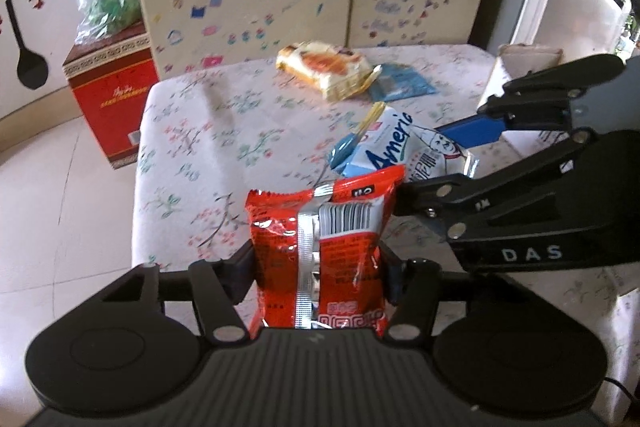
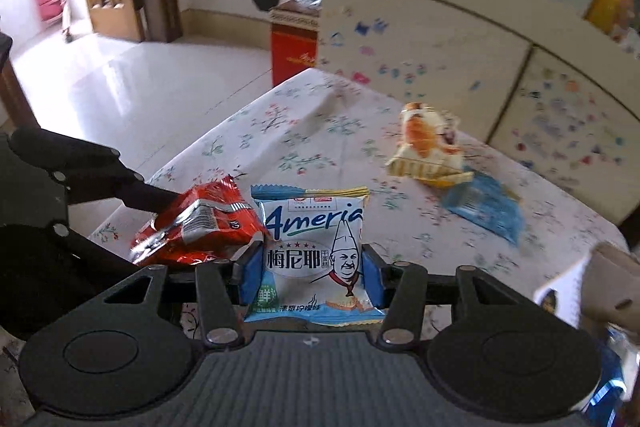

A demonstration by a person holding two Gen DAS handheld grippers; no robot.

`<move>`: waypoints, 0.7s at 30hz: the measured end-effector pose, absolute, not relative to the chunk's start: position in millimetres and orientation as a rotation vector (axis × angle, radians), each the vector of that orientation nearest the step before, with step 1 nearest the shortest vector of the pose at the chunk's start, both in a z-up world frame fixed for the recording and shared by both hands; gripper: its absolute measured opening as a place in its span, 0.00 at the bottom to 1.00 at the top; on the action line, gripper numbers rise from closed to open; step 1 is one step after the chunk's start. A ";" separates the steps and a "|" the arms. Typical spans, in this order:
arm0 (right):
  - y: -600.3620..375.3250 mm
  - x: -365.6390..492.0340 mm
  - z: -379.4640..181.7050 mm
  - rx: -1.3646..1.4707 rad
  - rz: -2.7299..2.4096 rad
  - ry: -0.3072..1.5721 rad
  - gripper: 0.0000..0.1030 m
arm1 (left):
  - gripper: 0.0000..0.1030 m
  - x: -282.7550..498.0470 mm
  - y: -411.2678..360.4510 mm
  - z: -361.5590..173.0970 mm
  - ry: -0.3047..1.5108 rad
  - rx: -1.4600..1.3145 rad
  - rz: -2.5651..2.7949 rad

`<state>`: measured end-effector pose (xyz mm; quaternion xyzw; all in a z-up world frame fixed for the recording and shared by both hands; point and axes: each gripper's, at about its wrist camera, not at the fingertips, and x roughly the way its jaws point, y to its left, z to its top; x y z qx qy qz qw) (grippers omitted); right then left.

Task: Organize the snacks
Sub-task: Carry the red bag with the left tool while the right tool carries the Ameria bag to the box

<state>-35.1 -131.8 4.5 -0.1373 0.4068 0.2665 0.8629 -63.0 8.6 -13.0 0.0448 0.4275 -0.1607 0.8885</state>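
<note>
Start at the left of the left wrist view. Your left gripper (image 1: 318,267) is clamped on the shiny red crinkly snack packet (image 1: 320,247). The packet stands up between the pads, with its long side running away from you and its silver seam facing the camera. It is lifted off the table with the flowery cloth (image 1: 224,131).

Move to the right. Your right gripper (image 2: 312,275) is clamped on the white and blue snack packet with a chef drawn on it (image 2: 316,251). That one stands up straight too, front side toward the camera. In the right wrist view the red packet (image 2: 196,223) sits just to the left of it, almost touching. So both of your hands are full and very close together.

Farther back, at the upper right of the table, a yellow and white bread packet (image 2: 428,151) and a flat blue packet (image 2: 484,211) still lie on the cloth, touching each other.

At the right edge of the right wrist view you can see a pale cardboard box (image 2: 608,279). That looks like the place for the snacks. It lies to the right of both packets, so your right hand is the nearer one. I think it should go first, and the left hand should wait so the two don't bump.
</note>
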 end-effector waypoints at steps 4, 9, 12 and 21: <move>-144.7 -39.5 10.6 -0.244 0.500 0.851 0.55 | 0.54 -63.0 1.0 -6.9 0.872 0.082 -0.346; -160.8 -47.1 18.8 -0.193 0.438 0.838 0.55 | 0.47 -61.5 -3.7 -1.6 0.863 0.048 -0.354; -167.8 -49.8 19.6 -0.158 0.428 0.842 0.55 | 0.46 -61.2 -8.2 0.1 0.857 0.043 -0.360; -187.3 -52.0 19.9 -0.087 0.364 0.850 0.55 | 0.41 -59.3 -13.3 -6.3 0.875 0.046 -0.354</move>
